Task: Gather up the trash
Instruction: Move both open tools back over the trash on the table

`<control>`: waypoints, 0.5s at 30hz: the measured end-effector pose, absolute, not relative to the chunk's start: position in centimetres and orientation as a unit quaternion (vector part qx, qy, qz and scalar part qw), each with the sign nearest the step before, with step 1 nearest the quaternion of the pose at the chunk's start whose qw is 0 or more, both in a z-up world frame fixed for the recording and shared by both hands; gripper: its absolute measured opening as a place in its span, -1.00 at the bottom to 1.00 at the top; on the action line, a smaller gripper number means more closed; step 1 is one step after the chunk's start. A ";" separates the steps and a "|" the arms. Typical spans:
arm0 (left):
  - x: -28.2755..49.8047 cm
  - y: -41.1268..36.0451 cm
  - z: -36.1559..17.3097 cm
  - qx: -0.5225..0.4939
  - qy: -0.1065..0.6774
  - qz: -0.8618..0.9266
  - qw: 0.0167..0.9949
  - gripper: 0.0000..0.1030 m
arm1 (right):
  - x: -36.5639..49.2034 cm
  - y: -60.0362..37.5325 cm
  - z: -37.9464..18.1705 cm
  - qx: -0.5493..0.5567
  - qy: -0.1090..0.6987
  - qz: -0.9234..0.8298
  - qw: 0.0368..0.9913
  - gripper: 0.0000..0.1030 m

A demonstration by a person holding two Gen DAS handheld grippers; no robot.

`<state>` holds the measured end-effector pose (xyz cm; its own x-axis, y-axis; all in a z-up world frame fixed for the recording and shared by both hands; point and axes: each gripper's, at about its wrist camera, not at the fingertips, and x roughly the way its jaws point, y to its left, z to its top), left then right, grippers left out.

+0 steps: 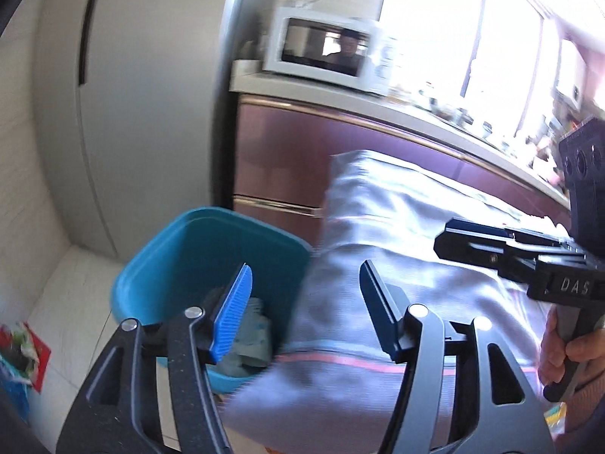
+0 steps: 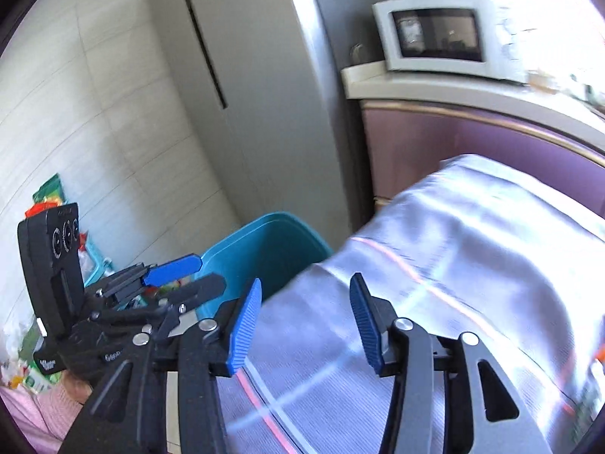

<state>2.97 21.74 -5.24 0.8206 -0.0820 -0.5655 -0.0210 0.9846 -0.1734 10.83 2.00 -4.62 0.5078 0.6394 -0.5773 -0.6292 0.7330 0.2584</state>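
Left wrist view shows my left gripper (image 1: 302, 302) parted and empty above the blue bin (image 1: 181, 249) holding crumpled trash (image 1: 249, 340), beside the cloth-covered table (image 1: 397, 227), while my right gripper (image 2: 304, 317) gapes, empty, too.

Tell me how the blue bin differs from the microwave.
The blue bin is teal plastic, while the microwave is white with a dark window. The bin stands low beside the cloth-covered table; the microwave sits up on the counter. The bin is open-topped with crumpled rubbish inside; the microwave's door is shut. Both are boxy containers near the fridge.
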 end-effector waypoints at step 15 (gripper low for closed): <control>3.4 7.3 -3.7 -0.018 0.310 -0.123 0.943 0.26 | 6.2 -12.1 -4.8 0.054 0.308 0.254 0.915 -0.05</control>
